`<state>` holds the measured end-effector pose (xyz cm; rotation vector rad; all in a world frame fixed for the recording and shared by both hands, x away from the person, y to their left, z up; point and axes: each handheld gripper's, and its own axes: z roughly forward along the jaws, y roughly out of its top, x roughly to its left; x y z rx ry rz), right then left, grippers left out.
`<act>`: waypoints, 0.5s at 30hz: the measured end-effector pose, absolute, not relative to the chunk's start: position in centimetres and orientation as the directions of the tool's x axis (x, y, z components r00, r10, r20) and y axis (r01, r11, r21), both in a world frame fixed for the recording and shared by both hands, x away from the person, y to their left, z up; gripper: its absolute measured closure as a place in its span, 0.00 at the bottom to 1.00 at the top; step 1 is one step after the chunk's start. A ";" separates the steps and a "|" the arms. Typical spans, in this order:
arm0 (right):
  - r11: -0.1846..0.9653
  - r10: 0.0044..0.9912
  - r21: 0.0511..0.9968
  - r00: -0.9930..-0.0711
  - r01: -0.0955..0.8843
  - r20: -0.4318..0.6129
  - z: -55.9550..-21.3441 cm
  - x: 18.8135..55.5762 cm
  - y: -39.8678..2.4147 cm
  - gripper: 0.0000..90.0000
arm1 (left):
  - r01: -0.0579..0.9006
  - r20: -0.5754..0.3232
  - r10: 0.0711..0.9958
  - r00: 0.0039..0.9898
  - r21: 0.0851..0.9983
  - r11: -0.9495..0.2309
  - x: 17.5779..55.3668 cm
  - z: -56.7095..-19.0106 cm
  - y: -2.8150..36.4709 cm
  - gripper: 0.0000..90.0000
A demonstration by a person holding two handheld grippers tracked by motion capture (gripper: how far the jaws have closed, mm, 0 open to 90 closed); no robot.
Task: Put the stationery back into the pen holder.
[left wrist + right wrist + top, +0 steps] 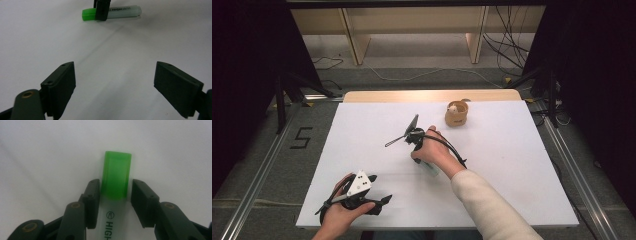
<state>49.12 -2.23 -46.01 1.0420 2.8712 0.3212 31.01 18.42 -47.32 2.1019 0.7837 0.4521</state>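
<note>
Highlighter (115,177) marked "HIGH" between the right gripper (115,200) jaws
Left jaw touched its green cap (116,173), the right stood just clear; the left gripper (113,87) gaped, holding nothing.

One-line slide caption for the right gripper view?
Right tongs straddle a green-capped highlighter lying on the white table, pads flanking the cap, a slight gap showing on one side.
</note>
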 end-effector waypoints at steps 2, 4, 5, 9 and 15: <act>0.751 0.639 0.217 -0.769 0.624 -0.001 -46.0 49.1 -2.2 0.66 | 0.372 0.043 0.670 0.741 0.804 -0.463 31.0 -47.3 18.4 0.19; 0.751 0.640 0.215 -0.768 0.624 -0.005 -46.0 49.1 -2.2 0.66 | 0.371 0.043 0.671 0.741 0.806 -0.462 31.0 -47.3 18.4 0.19; 0.749 0.642 0.216 -0.767 0.626 -0.006 -46.0 49.1 -2.1 0.66 | 0.372 0.043 0.670 0.741 0.805 -0.463 31.0 -47.3 18.4 0.19; 0.751 0.642 0.205 -0.767 0.627 -0.008 -46.0 49.1 -2.0 0.68 | 0.372 0.043 0.670 0.741 0.804 -0.463 31.0 -47.3 18.4 0.19; 0.743 0.652 0.204 -0.759 0.637 -0.004 -45.9 49.0 -1.9 0.71 | 0.371 0.043 0.669 0.742 0.805 -0.463 31.0 -47.3 18.4 0.19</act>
